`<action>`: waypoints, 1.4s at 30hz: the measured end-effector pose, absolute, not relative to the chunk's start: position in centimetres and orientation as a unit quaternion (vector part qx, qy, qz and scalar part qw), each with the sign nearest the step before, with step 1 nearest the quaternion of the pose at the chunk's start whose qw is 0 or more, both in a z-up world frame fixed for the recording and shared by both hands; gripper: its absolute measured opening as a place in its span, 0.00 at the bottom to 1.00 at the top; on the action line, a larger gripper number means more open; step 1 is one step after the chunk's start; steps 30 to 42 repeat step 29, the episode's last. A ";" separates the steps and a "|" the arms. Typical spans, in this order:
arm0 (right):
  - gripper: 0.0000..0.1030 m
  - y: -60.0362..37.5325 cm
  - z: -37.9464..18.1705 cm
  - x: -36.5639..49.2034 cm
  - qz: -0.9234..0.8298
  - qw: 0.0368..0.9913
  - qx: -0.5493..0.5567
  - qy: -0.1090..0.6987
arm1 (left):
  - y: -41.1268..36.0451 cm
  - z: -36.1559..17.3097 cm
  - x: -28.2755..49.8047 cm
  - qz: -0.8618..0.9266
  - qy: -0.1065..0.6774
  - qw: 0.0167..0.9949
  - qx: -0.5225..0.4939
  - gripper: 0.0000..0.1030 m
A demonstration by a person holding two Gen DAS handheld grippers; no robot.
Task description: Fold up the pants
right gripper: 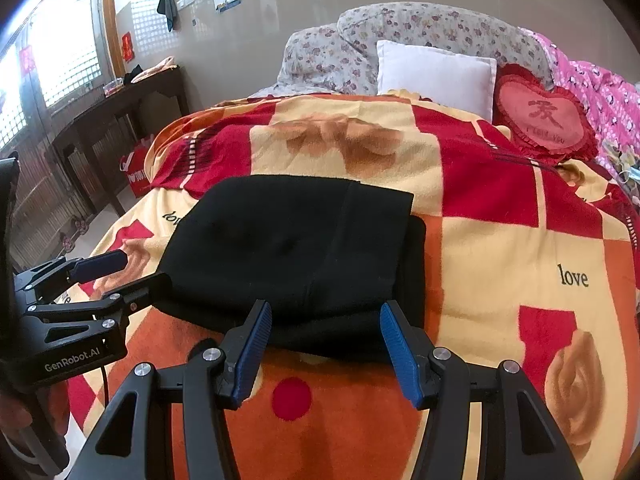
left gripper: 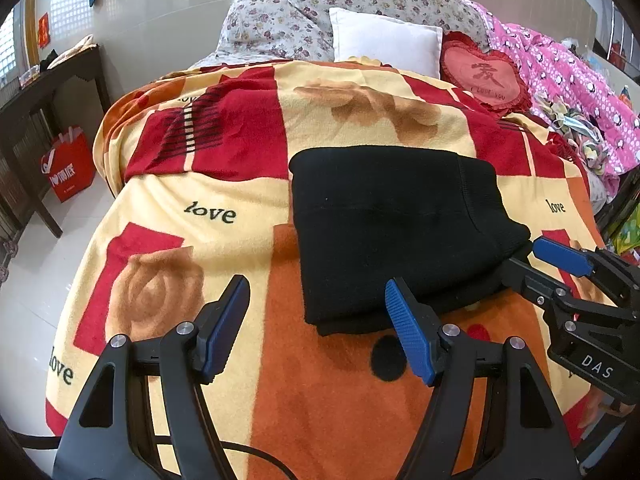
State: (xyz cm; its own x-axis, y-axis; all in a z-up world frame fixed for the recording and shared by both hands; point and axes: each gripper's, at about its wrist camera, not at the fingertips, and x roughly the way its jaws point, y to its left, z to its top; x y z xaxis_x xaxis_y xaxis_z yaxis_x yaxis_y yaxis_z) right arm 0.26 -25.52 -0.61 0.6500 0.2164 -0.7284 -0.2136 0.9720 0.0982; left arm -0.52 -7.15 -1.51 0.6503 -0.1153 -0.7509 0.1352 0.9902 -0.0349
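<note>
Jaws: both spread, holding nothing.
Left gripper (left gripper: 318, 326): beside near hem.
Right gripper (right gripper: 324, 344): near hem.
Pants (left gripper: 392, 224): folded compact; press flat, align edges on blanket (left gripper: 224, 200).

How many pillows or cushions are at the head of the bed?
2: a white pillow against the floral bedding, and a red heart cushion to its right. Others may be hidden.

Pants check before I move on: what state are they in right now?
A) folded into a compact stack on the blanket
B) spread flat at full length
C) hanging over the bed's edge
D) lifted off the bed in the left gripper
A: the black pants lie as a layered rectangle on the blanket, with both the left gripper and the right gripper open and holding nothing.
</note>
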 end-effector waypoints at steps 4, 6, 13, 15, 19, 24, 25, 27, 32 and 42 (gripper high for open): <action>0.53 -25.3 -0.8 0.2 0.119 0.906 -0.001 0.405 | -7.2 -1.5 -0.6 -0.069 0.413 0.908 0.012 0.69; 0.53 -25.3 -0.9 0.2 0.120 0.906 -0.001 0.406 | -7.2 -1.6 -0.6 -0.069 0.414 0.908 0.011 0.69; 0.53 -25.2 -1.1 0.3 0.120 0.905 -0.001 0.408 | -7.2 -1.6 -0.6 -0.068 0.413 0.908 0.011 0.68; 0.53 -25.3 -1.2 0.3 0.120 0.905 0.001 0.409 | -7.2 -1.6 -0.6 -0.068 0.413 0.908 0.011 0.68; 0.53 -25.4 -1.3 0.3 0.120 0.904 0.000 0.411 | -7.1 -1.8 -0.6 -0.069 0.415 0.907 0.005 0.69; 0.53 -25.6 -1.6 0.3 0.120 0.902 0.002 0.416 | -6.9 -1.8 -0.8 -0.072 0.407 0.911 -0.001 0.68; 0.53 -25.8 -1.7 0.3 0.119 0.902 0.004 0.416 | -6.7 -1.7 -0.8 -0.070 0.406 0.911 0.000 0.69; 0.53 -26.4 -1.8 0.2 0.114 0.903 0.008 0.415 | -6.6 -1.6 -0.9 -0.068 0.402 0.913 0.002 0.69; 0.53 -27.4 -1.9 0.2 0.102 0.904 0.012 0.415 | -6.2 -1.5 -0.9 -0.065 0.400 0.914 0.000 0.69; 0.53 -27.4 -1.9 0.2 0.102 0.904 0.012 0.415 | -6.2 -1.5 -0.9 -0.065 0.400 0.914 0.000 0.69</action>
